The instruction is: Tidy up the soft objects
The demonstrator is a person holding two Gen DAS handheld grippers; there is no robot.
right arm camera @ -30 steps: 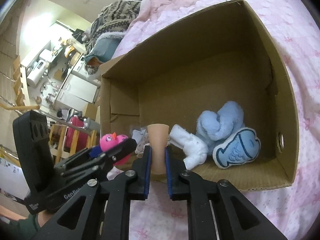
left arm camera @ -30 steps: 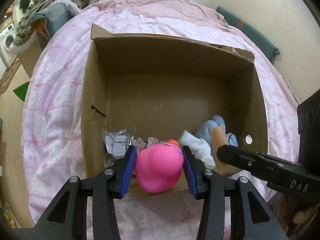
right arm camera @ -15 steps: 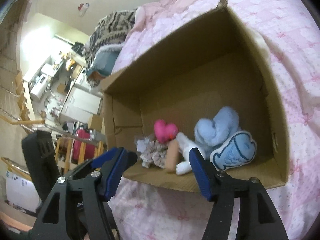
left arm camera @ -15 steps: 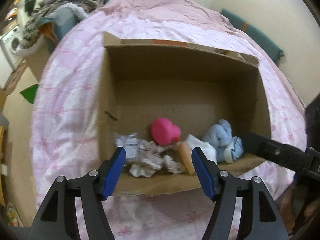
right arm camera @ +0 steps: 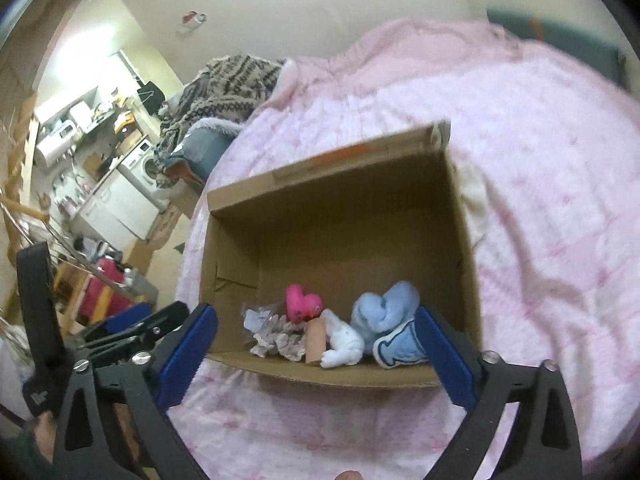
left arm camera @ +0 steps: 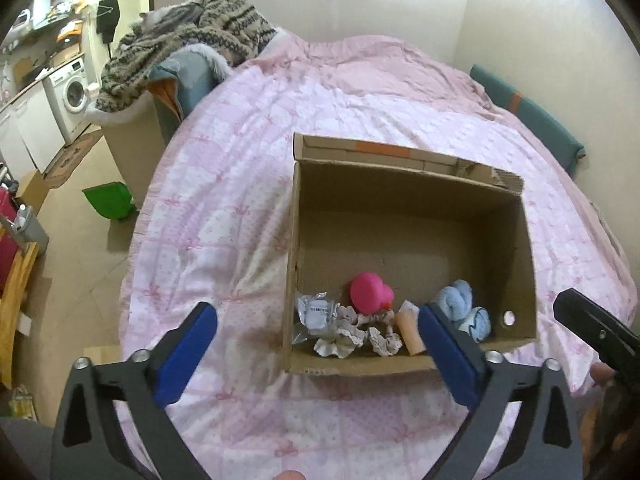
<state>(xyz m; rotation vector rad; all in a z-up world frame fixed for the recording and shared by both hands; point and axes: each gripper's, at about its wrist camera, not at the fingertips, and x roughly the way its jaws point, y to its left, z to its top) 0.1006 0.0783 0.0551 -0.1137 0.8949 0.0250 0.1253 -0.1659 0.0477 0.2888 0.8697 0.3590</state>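
Both tongs agape above cardboard box [left arm camera: 412, 364]

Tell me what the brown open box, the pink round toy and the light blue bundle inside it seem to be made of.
The brown open box looks like corrugated cardboard: matte, with raw torn edges. The pink round toy seems smooth, perhaps rubber or soft plastic, though plush is possible; its surface shows no pile. The light blue bundle looks like fluffy fleece or terry cloth, with a fuzzy, folded surface.
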